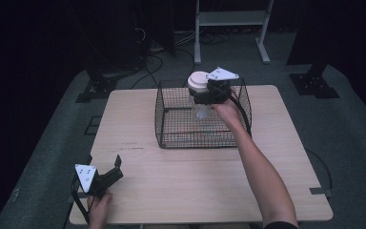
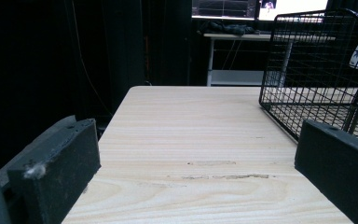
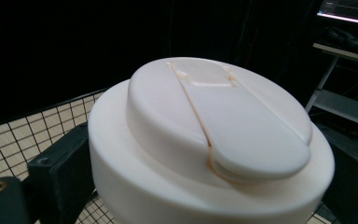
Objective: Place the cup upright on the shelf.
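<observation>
The right gripper (image 1: pixel 204 93) clamps a clear jar (image 1: pixel 202 109) just under its cream flip-top lid (image 3: pixel 214 140), which bears no readable writing, over the black wire basket (image 1: pixel 171 133) at the table's (image 1: pixel 190 191) far side, while the left gripper (image 1: pixel 116 167) rests spread wide near the left corner.

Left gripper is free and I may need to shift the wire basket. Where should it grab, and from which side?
Grip the top rim wire of the wire basket on its left wall, coming from the left side with the left gripper. That wall faces it, stands upright, and its thin rim fits between open jaws. The right gripper holds the white-lidded bottle at the far side.
</observation>
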`<state>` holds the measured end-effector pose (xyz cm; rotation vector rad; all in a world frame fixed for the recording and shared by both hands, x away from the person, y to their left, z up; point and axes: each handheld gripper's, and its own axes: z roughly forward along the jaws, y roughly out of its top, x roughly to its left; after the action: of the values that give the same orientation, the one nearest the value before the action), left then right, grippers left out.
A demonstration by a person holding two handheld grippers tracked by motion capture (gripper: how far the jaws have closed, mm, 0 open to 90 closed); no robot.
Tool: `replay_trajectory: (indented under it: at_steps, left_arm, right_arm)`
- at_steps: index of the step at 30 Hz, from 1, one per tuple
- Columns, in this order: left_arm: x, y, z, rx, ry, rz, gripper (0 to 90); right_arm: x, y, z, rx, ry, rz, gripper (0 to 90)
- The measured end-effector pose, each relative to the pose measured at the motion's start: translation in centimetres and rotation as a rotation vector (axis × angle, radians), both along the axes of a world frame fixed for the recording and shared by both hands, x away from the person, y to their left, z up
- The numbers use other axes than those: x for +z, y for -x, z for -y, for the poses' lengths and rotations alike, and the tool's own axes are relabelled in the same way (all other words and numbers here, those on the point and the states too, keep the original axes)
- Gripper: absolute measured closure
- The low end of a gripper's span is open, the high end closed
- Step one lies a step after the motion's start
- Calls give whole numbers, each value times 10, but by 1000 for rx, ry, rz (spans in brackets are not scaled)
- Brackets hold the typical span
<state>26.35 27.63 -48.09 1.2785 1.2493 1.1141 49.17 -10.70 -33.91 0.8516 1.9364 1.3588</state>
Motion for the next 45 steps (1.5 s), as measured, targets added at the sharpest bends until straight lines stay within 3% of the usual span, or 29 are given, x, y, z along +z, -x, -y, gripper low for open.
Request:
replay_trajectory:
  at_steps: [12, 45]
  left_arm:
    - [0, 0, 0, 0, 0, -1, 0]
    - [0, 0, 0, 0, -3, -1, 0]
  right_arm:
    - [-21, -6, 0, 6, 5, -34, 44]
    - [-49, -10, -1, 33, 30, -71, 44]
